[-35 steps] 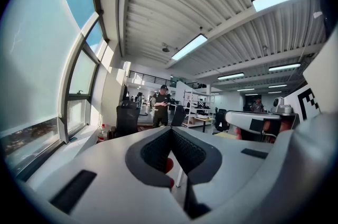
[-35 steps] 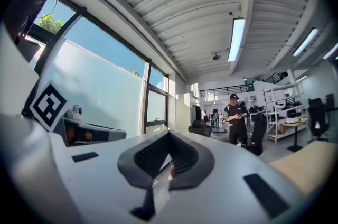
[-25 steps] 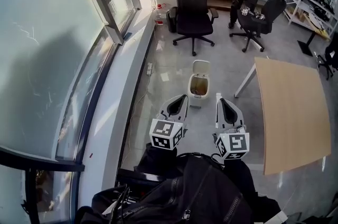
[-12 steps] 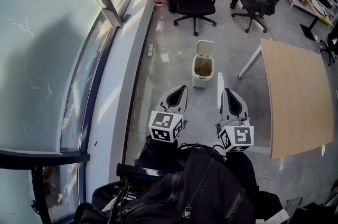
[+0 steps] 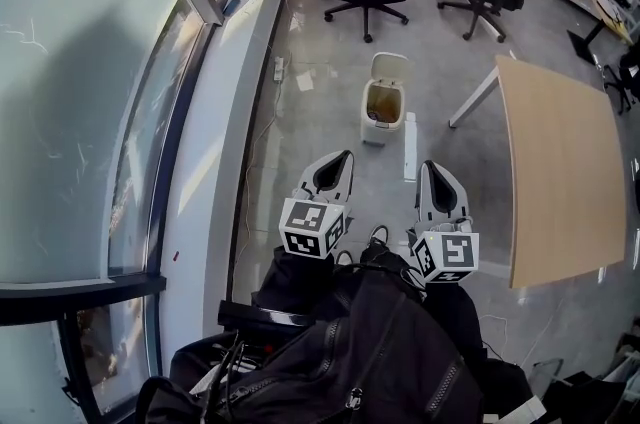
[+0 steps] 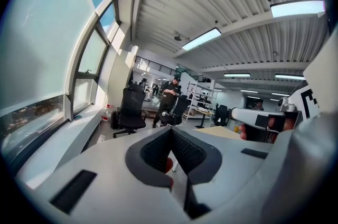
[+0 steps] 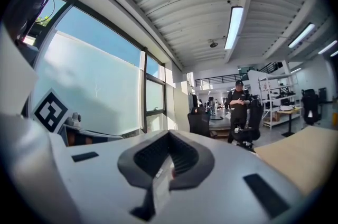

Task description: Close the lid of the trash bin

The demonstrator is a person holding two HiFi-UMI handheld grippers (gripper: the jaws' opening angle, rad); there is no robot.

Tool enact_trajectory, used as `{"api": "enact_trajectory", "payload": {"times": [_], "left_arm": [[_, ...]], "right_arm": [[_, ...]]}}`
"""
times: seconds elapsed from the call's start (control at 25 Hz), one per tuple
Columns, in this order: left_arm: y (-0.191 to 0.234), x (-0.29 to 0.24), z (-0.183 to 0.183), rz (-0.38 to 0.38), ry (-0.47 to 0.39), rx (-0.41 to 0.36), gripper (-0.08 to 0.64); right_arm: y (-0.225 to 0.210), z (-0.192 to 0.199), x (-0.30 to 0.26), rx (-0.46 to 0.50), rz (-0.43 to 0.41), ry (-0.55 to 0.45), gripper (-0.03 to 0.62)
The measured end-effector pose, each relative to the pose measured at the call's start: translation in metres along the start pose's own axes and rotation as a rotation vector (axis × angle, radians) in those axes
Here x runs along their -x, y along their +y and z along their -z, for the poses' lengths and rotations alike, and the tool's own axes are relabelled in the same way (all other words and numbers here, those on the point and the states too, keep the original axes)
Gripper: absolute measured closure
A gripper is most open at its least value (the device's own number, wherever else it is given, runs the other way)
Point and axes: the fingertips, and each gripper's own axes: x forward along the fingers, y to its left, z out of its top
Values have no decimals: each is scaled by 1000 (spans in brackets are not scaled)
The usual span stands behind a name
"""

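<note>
Left gripper [image 5: 338, 164] and right gripper [image 5: 432, 174] now sit further back from the bin [image 5: 383, 117] than before, jaws closed and empty, probably readied to push its open lid [image 5: 390, 66] down.

Bare grey floor [image 5: 325, 117] lies open toward twelve o'clock, up to the small white plastic trash bin [image 5: 384, 108]. A narrow white strip [image 5: 410, 147] lies on the floor at one o'clock. The light wooden table [image 5: 560, 162] crowds three o'clock; the white window ledge [image 5: 215, 167] bounds nine o'clock.
</note>
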Motion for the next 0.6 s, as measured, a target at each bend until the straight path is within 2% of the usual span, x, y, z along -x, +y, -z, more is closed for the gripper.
{"api": "enact_trajectory", "payload": {"times": [0.28, 0.48, 0.6], "left_arm": [[13, -30, -1, -32, 14, -7, 558], [36, -69, -20, -85, 3, -27, 558], [35, -103, -36, -99, 0, -68, 558]], "right_arm": [[-21, 5, -37, -20, -27, 2, 588], [-40, -1, -87, -36, -78, -23, 588], [-61, -5, -111, -43, -99, -25, 588]]}}
